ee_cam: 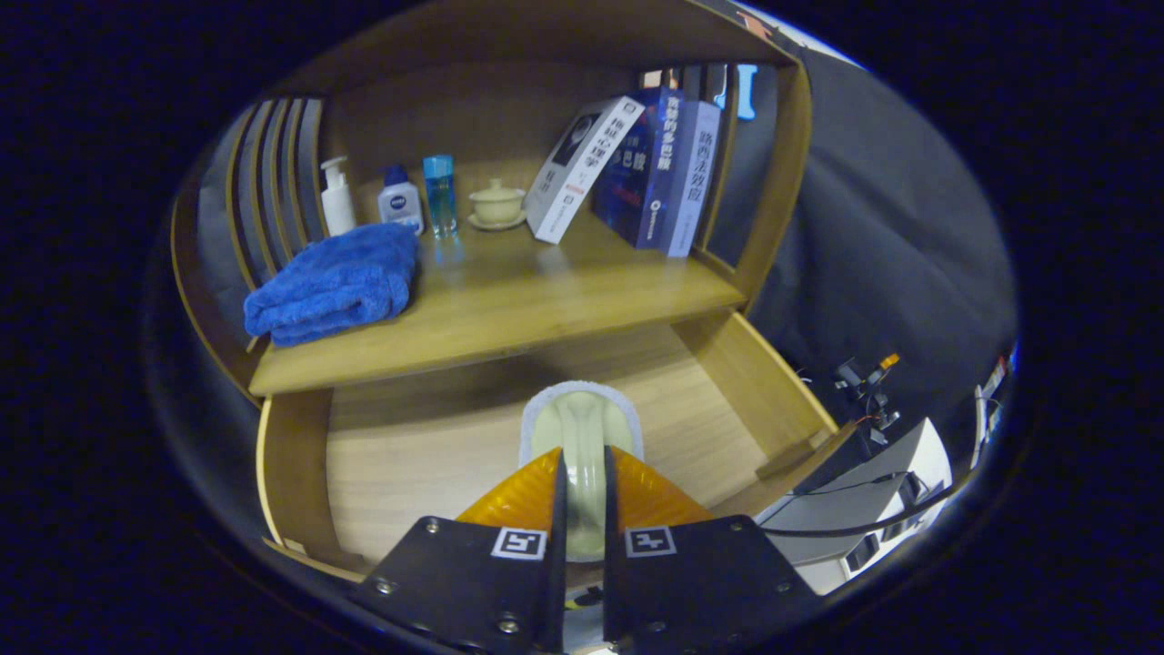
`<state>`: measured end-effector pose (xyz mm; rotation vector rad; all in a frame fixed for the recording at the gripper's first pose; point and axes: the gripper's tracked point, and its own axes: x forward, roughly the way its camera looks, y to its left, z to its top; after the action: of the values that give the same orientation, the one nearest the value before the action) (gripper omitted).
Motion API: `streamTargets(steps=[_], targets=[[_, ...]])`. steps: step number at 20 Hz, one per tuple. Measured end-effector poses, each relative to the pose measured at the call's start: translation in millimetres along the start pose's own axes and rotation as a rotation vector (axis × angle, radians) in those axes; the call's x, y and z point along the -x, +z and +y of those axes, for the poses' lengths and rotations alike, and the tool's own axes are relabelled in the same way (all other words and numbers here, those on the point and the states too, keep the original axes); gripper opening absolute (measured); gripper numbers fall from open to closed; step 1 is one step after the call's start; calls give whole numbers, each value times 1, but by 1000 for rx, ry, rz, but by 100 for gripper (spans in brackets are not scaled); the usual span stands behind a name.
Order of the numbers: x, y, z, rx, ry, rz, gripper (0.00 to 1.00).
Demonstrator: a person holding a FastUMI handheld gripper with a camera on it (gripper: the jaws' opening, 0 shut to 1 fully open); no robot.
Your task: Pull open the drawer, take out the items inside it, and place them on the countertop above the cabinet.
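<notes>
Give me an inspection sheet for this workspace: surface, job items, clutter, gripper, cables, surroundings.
Surface: countertop wooden, partly free in front of the books.
Job's things: drawer pulled open; pale brush-like item with a white fringe held over it.
Clutter: blue towel, pump bottle, small bottle, blue bottle, lidded cup on a saucer, leaning books, all on the countertop.
Gripper: gripper fingers shut on the pale item.
Cables: black cables beside the drawer, near a white box.
Surroundings: dark cloth wall beyond the cabinet.
</notes>
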<state>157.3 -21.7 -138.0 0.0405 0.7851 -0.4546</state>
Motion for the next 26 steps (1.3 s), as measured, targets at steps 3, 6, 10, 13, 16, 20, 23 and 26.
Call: streamTargets(steps=[3, 6, 10, 13, 16, 20, 23, 26], targets=[[17, 31, -2, -7, -14, -78, 17], [23, 63, 11, -20, 10, -143, 17], [3, 100, 31, -54, 58, -192, 17], [-19, 109, 47, -40, 79, -168, 17], [-40, 116, 65, -13, 111, -154, 17], [-70, 113, 77, 30, 120, -110, 17], [-86, 115, 92, 51, 181, -98, 17], [-104, 118, 97, 68, 200, -87, 17]])
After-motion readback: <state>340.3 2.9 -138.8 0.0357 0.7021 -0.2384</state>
